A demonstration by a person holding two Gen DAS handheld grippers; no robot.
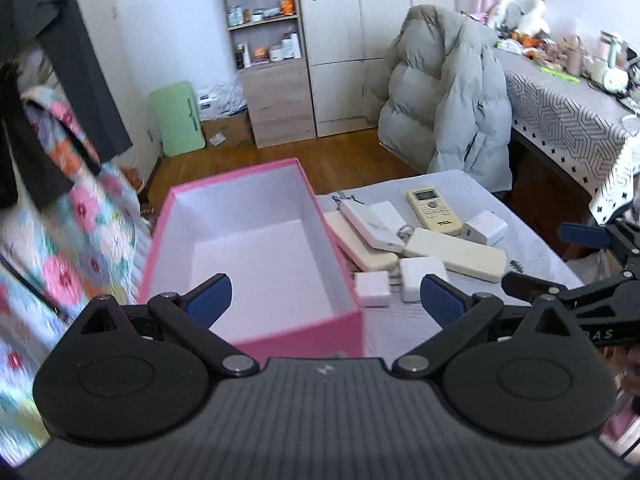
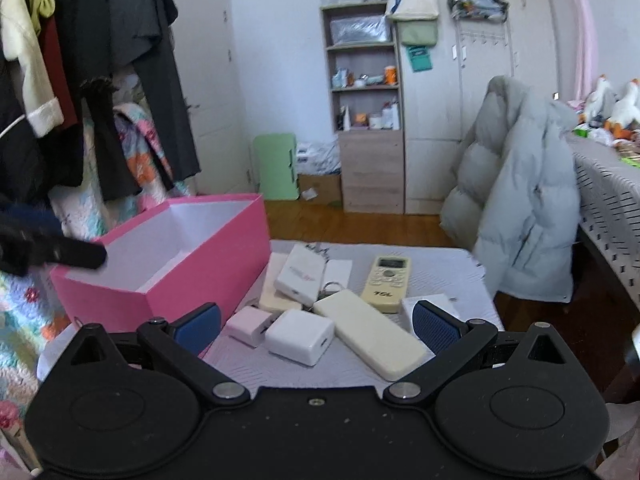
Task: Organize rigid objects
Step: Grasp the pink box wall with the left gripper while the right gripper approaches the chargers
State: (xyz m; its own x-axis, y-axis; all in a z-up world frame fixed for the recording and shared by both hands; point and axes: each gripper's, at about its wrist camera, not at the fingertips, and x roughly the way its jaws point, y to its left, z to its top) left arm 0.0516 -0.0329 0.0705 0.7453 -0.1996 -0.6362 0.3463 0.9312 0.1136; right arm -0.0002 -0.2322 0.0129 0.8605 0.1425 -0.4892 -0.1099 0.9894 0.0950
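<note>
R gripper (image 2: 316, 326), jaws wide & empty, sits nearest the white charger (image 2: 300, 336) just ahead by table's near edge; L gripper (image 1: 328, 296) also spread, over pink box (image 1: 256, 240).

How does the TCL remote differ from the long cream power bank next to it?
The TCL remote is yellowish, with a small screen and rows of buttons; the cream power bank is paler and plain-faced. The remote looks shorter, the power bank longer. The remote lies farther from the right gripper, and the power bank lies angled across in front of it. Both are slim rectangular blocks lying flat on the white cloth, outside the pink box.
</note>
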